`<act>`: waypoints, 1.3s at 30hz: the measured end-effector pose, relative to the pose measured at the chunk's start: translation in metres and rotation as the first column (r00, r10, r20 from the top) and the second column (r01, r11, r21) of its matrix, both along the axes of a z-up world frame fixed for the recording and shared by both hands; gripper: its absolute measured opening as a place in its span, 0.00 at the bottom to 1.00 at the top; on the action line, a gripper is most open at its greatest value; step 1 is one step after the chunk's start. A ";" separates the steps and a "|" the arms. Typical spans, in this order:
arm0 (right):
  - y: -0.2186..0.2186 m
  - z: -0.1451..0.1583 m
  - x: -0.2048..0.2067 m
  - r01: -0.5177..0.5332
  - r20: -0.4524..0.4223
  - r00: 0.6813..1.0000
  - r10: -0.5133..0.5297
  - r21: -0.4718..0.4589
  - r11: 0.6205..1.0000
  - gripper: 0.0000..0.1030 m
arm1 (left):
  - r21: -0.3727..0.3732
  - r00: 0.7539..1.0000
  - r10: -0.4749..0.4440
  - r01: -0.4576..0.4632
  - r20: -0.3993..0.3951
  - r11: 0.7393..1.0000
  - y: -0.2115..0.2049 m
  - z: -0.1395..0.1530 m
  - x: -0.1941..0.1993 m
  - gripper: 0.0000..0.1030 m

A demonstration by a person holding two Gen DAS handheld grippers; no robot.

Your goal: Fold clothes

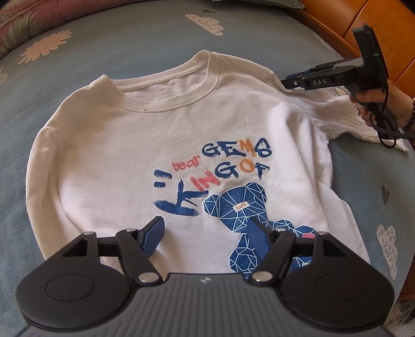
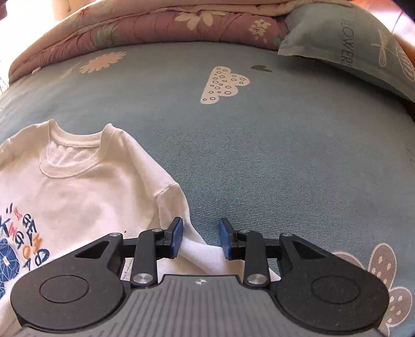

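Note:
A white sweatshirt (image 1: pixel 124 155) with a blue bear print and the words "KING OF GEMS" lies face up on the blue bed sheet (image 1: pixel 103 39); it also shows in the right wrist view (image 2: pixel 77 186). My left gripper (image 1: pixel 207 233) is open above the shirt's lower front. My right gripper (image 2: pixel 199 238) is open, its fingers either side of the right sleeve (image 2: pixel 197 255) below the shoulder; in the left wrist view the right gripper (image 1: pixel 288 84) sits at that shoulder. The left sleeve (image 1: pixel 41 160) lies along the body.
A pink floral quilt (image 2: pixel 155 28) is piled at the head of the bed. A blue pillow (image 2: pixel 350 49) lies at the far right. A wooden headboard (image 1: pixel 363 20) stands behind the right hand.

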State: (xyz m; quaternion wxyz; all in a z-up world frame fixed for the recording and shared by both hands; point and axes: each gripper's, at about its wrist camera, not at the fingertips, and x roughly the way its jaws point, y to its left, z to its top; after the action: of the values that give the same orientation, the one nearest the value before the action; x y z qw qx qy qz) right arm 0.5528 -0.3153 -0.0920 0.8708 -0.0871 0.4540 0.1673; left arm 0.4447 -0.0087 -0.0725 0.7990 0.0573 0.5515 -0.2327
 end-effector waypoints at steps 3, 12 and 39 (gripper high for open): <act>0.010 -0.001 -0.007 -0.048 0.026 0.998 0.050 -0.068 0.997 0.34 | 0.001 1.000 0.001 -0.001 -0.003 1.000 0.001 0.000 0.000 0.69; 0.021 0.008 0.012 -0.041 0.079 0.995 0.058 -0.203 0.978 0.04 | -0.005 1.000 0.006 -0.006 0.006 1.000 0.000 0.002 -0.002 0.69; -0.091 0.041 -0.095 0.545 0.065 0.830 -0.554 0.117 0.830 0.63 | 0.018 0.997 0.072 -0.072 0.005 0.997 0.018 0.000 -0.011 0.69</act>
State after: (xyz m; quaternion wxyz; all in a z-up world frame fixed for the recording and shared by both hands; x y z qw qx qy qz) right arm 0.4578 -0.4059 -0.0510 0.9059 0.0800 0.4093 -0.0735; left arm 0.4341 0.0091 -0.0722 0.8076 0.0449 0.5534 -0.1986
